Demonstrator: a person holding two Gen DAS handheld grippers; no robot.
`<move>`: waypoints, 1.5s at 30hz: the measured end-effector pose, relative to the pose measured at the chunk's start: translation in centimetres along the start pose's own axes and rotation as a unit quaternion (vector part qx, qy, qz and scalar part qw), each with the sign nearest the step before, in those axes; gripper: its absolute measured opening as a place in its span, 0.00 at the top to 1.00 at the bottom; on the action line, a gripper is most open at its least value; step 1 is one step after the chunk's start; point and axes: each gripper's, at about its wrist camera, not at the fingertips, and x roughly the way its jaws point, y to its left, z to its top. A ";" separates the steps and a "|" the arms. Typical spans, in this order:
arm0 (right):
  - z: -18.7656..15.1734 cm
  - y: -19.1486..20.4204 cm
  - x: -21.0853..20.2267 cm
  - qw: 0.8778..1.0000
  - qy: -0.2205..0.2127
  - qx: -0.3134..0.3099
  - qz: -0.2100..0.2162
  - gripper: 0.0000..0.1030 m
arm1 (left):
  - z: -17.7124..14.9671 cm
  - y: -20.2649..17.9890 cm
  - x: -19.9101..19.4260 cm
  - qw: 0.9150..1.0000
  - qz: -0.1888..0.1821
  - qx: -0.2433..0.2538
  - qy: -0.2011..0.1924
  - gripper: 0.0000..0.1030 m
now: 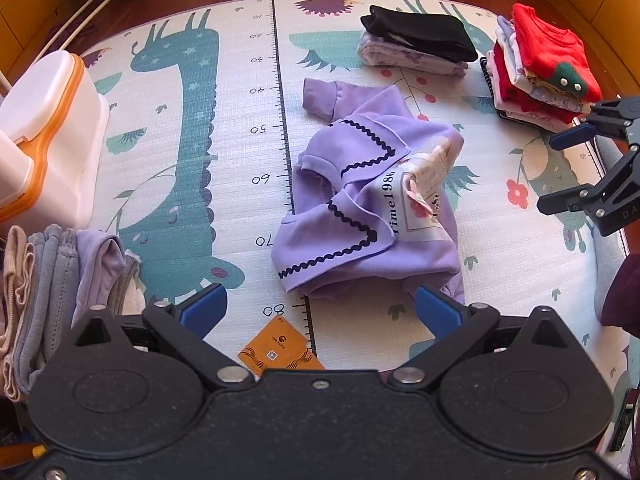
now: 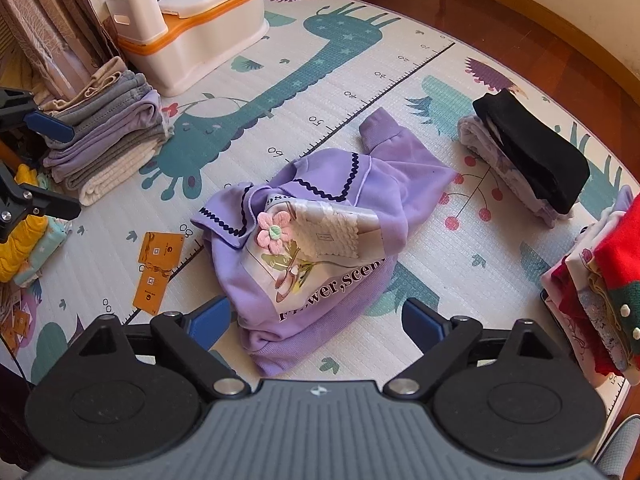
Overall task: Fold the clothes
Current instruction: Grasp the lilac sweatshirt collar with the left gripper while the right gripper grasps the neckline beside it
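A crumpled purple sweatshirt (image 1: 372, 208) (image 2: 320, 236) with a dark wavy-trimmed collar and a printed front patch lies bunched in the middle of the play mat (image 1: 224, 152) (image 2: 460, 264). One sleeve points toward the far side. My left gripper (image 1: 320, 312) hovers open just short of the garment's near edge, holding nothing. My right gripper (image 2: 316, 320) is open too, its blue pads either side of the hem without touching it. The left wrist view also catches the right gripper (image 1: 560, 172) at the right edge; the right wrist view has the left gripper (image 2: 52, 168) at its left edge.
Folded stacks ring the mat: a black-topped pile (image 1: 420, 40) (image 2: 528, 160), a red-topped pile (image 1: 540, 64) (image 2: 600, 288) and a grey and purple pile (image 1: 60, 280) (image 2: 108, 132). A white and orange plastic box (image 1: 44, 136) (image 2: 200, 28) stands nearby. Orange cards (image 1: 280, 348) (image 2: 158, 268) lie on the mat.
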 end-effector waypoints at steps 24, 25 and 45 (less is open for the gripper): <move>7.5 -7.1 12.0 0.999 -0.010 -0.017 0.030 0.29 | -3.1 12.0 15.9 0.975 -0.124 -0.174 -0.065 0.29; 8.4 -7.2 12.7 0.999 -0.011 -0.021 0.030 0.31 | -3.2 12.4 16.3 0.972 -0.137 -0.177 -0.070 0.29; 17.6 -4.3 26.3 0.977 0.057 -0.186 0.094 0.31 | -1.8 11.9 23.0 0.956 -0.263 -0.124 -0.038 0.30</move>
